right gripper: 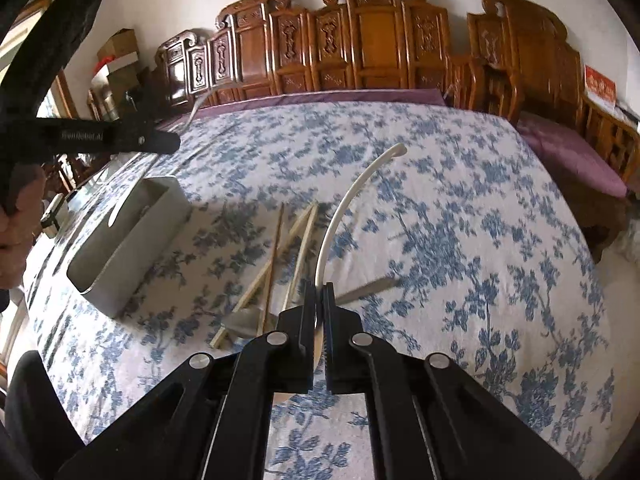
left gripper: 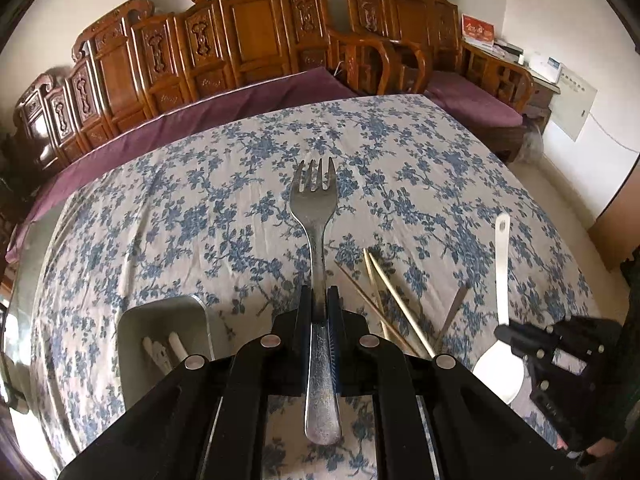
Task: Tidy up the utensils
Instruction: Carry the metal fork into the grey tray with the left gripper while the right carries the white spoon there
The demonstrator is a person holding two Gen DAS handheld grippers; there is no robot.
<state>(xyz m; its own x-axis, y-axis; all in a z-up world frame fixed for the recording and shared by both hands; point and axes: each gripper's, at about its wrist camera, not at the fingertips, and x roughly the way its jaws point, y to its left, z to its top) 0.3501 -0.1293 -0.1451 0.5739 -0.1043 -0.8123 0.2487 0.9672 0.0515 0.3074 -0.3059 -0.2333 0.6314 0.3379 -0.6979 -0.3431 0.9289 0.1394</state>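
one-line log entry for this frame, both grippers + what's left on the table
left gripper: shut on fork | right gripper: shut on white spoon | chopsticks: loose on tablecloth | bin: holds white items

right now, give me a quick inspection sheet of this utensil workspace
surface: table under a blue floral cloth, lightly wrinkled
job's things: metal fork clamped, tines pointing away; white spoon clamped near its bowl end; grey bin open on the cloth, white utensils already inside
clutter: loose wooden chopsticks crossed on the cloth; a metal utensil lying partly under them
grippers: left hand-held gripper shut on the fork; right hand-held gripper shut on the spoon
cables: nothing seen on the table
surroundings: carved wooden bench with purple cushions behind the table; cardboard boxes in the corner
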